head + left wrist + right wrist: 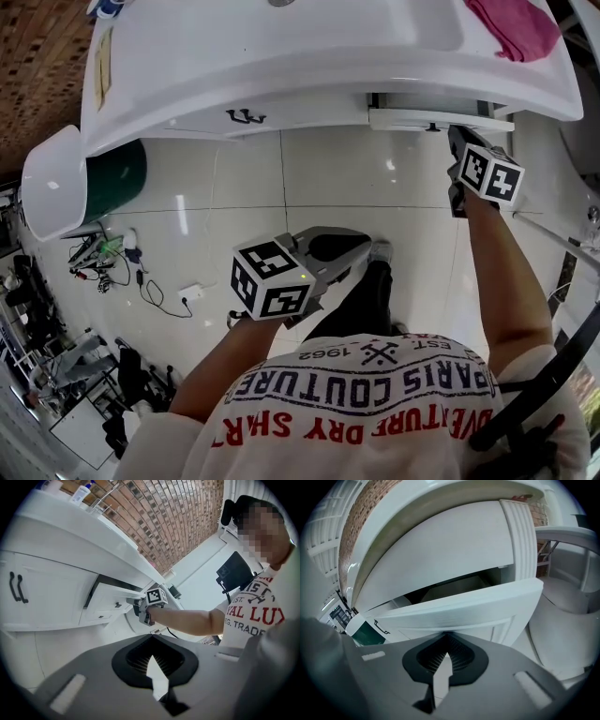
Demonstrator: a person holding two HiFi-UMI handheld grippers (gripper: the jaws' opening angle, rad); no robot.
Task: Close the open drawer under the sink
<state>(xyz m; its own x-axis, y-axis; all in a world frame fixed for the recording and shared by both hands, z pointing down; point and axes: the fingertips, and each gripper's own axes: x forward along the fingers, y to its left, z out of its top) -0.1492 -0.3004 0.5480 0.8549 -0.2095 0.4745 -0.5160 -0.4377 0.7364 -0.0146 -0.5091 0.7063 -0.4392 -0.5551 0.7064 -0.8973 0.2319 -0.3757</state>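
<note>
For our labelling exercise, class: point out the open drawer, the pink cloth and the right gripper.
open drawer [487, 613]: right gripper view, front panel.
pink cloth [514, 26]: head view, its middle.
right gripper [457, 141]: head view, between its fingertips.

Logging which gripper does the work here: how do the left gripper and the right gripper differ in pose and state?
The right gripper is up at the front of the open drawer, its tips seemingly touching it; the left gripper hangs back over the floor, well clear of the cabinet. The right arm is stretched forward; the left arm is bent near the body. Shared: both grippers are shut, with nothing between them.
</note>
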